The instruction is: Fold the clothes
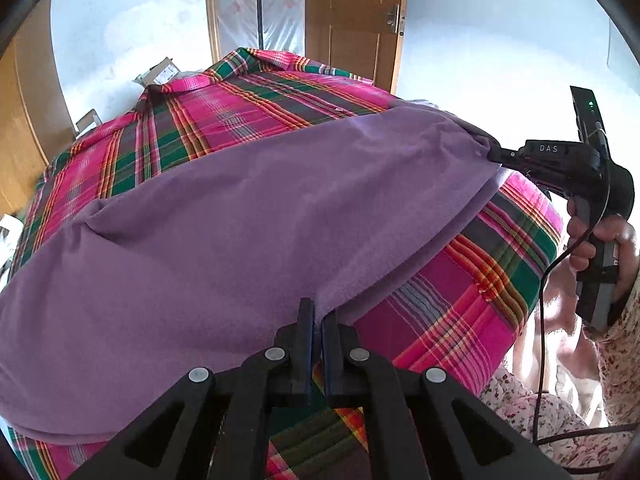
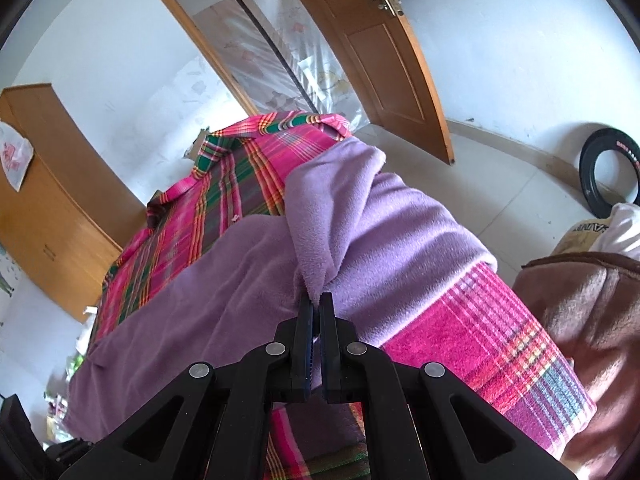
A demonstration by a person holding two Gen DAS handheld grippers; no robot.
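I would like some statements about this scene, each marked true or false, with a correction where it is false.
1. The left claw is shut on the purple garment. True.
2. The right claw is open and holds nothing. False: it is shut on a bunched edge of the purple garment.
3. The garment lies on a plaid cloth. True.
4. The plaid cloth is blue and white. False: it is mostly pink with green and orange stripes.
5. The wooden door is open. True.
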